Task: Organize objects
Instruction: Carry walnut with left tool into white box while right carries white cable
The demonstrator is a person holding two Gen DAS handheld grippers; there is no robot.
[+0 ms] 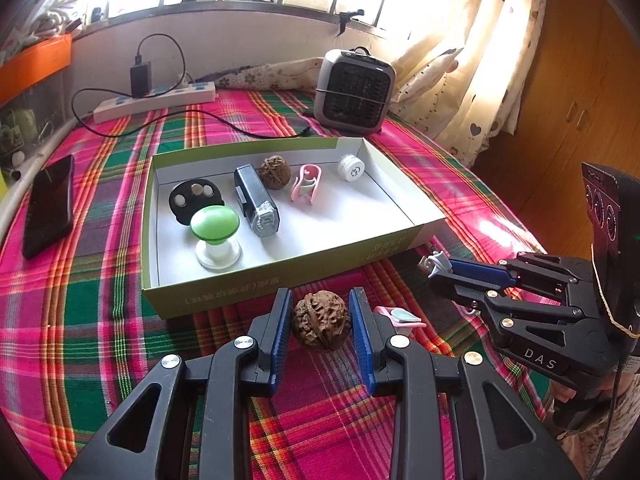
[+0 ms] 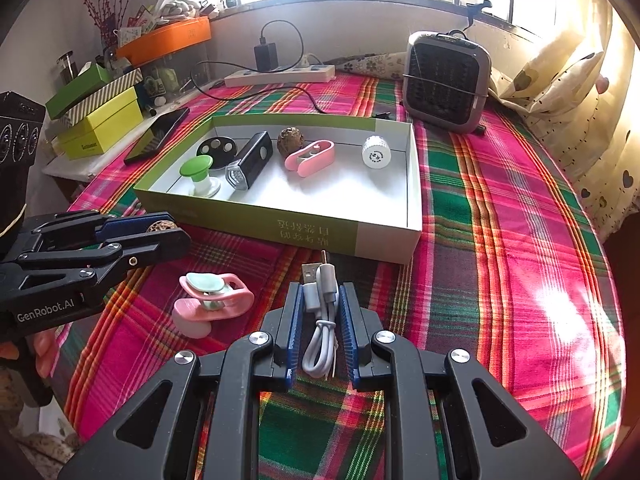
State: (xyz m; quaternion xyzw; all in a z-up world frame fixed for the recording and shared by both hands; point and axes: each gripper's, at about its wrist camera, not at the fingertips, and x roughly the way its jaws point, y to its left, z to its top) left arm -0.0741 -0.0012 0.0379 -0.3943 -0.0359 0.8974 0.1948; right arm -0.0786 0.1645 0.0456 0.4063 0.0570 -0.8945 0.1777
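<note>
The box (image 1: pixel 280 276) lies directly ahead of both tongs, its near wall just beyond their tips, its long axis running left to right across the plaid cloth (image 2: pixel 500 240). Neither arm is clearly nearer; both sit just short of that wall.

Left tongs (image 1: pixel 322 322): partly closed around a walnut (image 1: pixel 321 325). The pads (image 1: pixel 280 328) flank it on both sides. The right pad appears to touch the shell; a thin gap may remain on the left, so a firm grasp is probable but not confirmed. Whether the walnut is lifted or rests on the cloth cannot be told.

Right tongs (image 2: pixel 320 320): clenched on a white USB cable (image 2: pixel 322 320), coiled and lying lengthwise along the fingers, plugs pointing forward toward the box.

A pink clip (image 2: pixel 210 300) lies on the cloth between the two tongs, untouched.

Already in the box: a second walnut (image 1: pixel 274 171), a second pink clip (image 1: pixel 305 182), a green knob (image 1: pixel 215 227), a black lamp (image 1: pixel 256 201), a white cap (image 1: pixel 351 167).

Judgement: both loads need a lift over the near wall, then a short forward carry.
</note>
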